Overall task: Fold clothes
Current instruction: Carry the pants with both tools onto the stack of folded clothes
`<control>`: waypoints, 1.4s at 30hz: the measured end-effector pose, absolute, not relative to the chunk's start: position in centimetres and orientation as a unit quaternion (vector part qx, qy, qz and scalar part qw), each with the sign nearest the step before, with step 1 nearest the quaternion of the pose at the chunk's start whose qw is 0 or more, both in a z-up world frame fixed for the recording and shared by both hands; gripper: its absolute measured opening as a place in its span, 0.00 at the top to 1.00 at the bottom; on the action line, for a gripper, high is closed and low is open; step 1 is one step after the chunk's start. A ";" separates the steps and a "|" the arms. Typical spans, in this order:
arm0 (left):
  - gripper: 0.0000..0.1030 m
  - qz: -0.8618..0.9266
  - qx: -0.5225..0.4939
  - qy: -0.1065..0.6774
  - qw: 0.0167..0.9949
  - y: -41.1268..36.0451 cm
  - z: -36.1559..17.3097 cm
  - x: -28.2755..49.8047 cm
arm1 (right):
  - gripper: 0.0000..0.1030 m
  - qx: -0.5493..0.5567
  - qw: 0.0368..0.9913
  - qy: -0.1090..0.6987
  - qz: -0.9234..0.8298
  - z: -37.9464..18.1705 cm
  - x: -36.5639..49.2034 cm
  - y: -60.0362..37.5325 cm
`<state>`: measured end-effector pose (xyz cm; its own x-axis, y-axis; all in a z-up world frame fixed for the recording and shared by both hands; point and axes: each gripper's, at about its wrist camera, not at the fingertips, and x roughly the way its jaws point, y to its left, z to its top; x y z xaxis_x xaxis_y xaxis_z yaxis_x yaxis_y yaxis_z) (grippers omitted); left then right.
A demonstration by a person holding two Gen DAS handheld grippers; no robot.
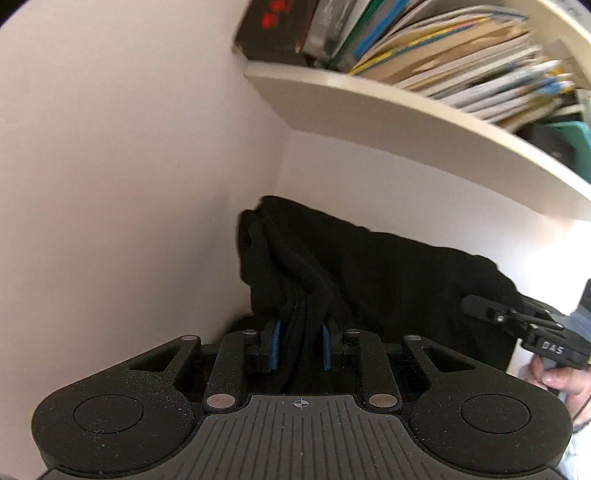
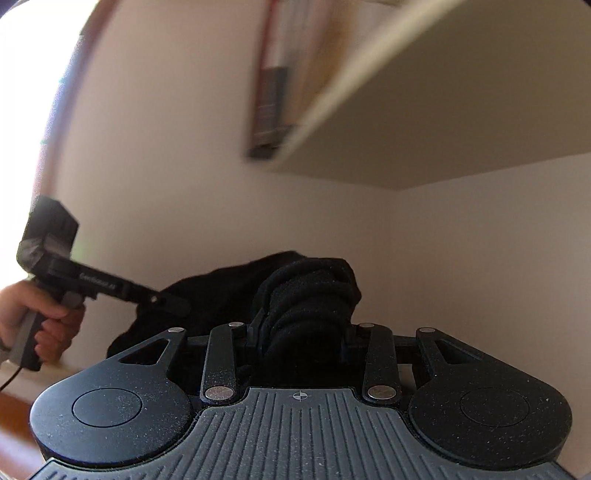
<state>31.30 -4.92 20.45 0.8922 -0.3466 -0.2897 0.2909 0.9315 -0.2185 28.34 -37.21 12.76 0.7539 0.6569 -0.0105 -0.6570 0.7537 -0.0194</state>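
Ahead of me two pale walls (image 1: 110,147) meet in a corner. Above hangs a white shelf (image 1: 406,122), packed with leaning books (image 1: 443,48) and a dark box (image 1: 277,26). Bright daylight floods in from one side (image 2: 29,74). A strip of brown floor (image 2: 14,406) shows low down

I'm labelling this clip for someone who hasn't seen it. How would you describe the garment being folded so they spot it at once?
Start at the white shelf loaded with leaning books. Below it, against the pale wall, hangs the black garment, stretched between the left tongs and right tongs, each clamped on a bunched edge. It is the only cloth in view.
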 end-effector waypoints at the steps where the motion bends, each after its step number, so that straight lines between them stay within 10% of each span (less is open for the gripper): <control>1: 0.78 -0.163 -0.082 0.171 0.968 -5.3 20.2 33.1 | 0.66 -0.011 0.941 0.005 0.339 12.8 30.1 -37.7; 12: 0.64 -0.070 -0.014 0.241 0.968 -7.5 10.3 40.4 | 0.38 -0.090 0.969 0.053 0.225 4.3 40.0 -39.7; 17: 0.63 -0.060 0.007 0.165 0.985 -7.7 11.3 36.1 | 0.57 -0.057 0.963 0.000 0.262 5.3 38.2 -39.7; 25: 0.56 -0.127 0.035 0.200 0.971 -10.9 9.6 37.7 | 0.58 -0.101 0.959 0.161 0.209 4.2 41.7 -39.9; 42: 0.54 -0.167 0.051 0.168 0.970 -14.5 8.0 33.9 | 0.58 -0.080 0.934 0.133 0.322 3.3 36.8 -34.5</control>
<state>33.93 -14.47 8.01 0.8876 -0.3071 -0.3433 0.3412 0.9390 0.0423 36.84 -34.53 3.32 0.7569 0.5811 -0.2992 -0.6235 0.7793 -0.0637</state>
